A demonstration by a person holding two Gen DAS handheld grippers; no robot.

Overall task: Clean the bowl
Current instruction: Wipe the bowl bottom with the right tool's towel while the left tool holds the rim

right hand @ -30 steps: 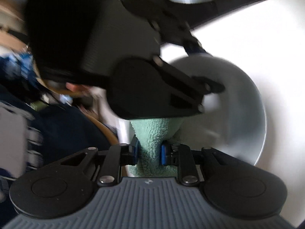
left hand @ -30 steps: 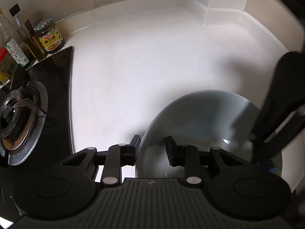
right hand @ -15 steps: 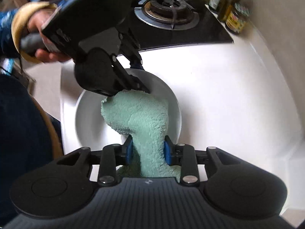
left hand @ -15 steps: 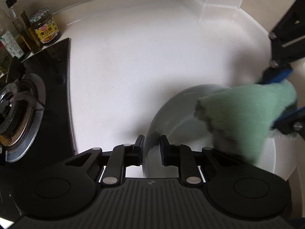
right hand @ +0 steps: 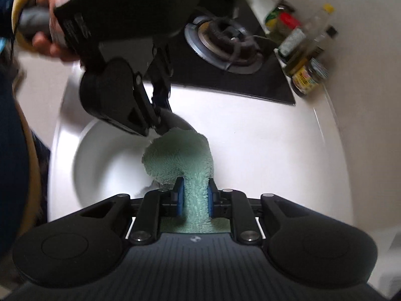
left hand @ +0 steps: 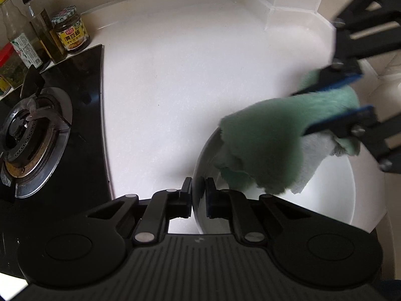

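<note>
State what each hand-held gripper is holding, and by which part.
Left hand-held gripper pinches the white bowl by its rim. Right hand-held gripper clamps the green cloth near one bunched end.

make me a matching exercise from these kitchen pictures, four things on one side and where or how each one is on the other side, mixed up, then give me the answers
Things
1. bowl
2. green cloth
3. gas burner
4. sauce jar

Places or states
A. set in the black cooktop
B. by the wall, next to the bottles
C. pinched in the right claw
D. rim clamped by the left claw

Pairs: 1-D, 2-C, 3-A, 4-B
</note>
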